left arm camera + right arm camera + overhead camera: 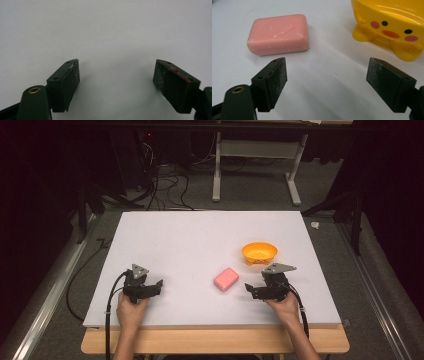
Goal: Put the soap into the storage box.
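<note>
progress: nothing grasped yet | right gripper jaws spread, empty, near pink soap | soap on table left of yellow bowl, likely its destination | left gripper released, idle

no readable text, labels or numbers

High view: overhead from person's side, facing 12 o'clock, far off. Gripper views: low, close over white table. Right gripper view shares pink soap and yellow bowl (soap at 11 o'clock) with high view.
</note>
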`<state>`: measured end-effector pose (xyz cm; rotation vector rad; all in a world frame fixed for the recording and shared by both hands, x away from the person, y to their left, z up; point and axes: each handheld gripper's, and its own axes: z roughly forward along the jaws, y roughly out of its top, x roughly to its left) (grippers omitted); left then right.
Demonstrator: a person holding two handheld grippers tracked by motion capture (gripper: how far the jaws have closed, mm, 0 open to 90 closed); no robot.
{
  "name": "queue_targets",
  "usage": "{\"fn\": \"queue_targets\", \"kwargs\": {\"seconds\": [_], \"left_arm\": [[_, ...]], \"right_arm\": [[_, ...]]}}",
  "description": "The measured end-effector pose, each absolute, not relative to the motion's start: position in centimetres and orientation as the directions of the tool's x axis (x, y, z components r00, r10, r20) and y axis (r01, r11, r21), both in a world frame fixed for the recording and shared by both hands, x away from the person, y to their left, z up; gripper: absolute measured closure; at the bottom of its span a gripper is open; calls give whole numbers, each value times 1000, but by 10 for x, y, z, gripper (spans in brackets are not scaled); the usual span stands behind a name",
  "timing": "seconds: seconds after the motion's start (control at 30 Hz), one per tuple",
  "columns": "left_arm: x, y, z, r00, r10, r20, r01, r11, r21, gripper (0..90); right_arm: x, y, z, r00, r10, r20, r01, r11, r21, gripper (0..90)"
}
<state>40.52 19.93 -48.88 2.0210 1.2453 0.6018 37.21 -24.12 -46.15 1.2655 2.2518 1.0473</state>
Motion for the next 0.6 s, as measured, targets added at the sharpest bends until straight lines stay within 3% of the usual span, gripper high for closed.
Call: {"fn": "queue_targets", "kwargs": {"seconds": [0.6], "left_arm": [[405, 199, -489, 436, 899, 36, 585, -314, 748, 218]], "right_arm": [[365, -226, -456, -582, 811, 55, 545, 339, 767, 172]]}}
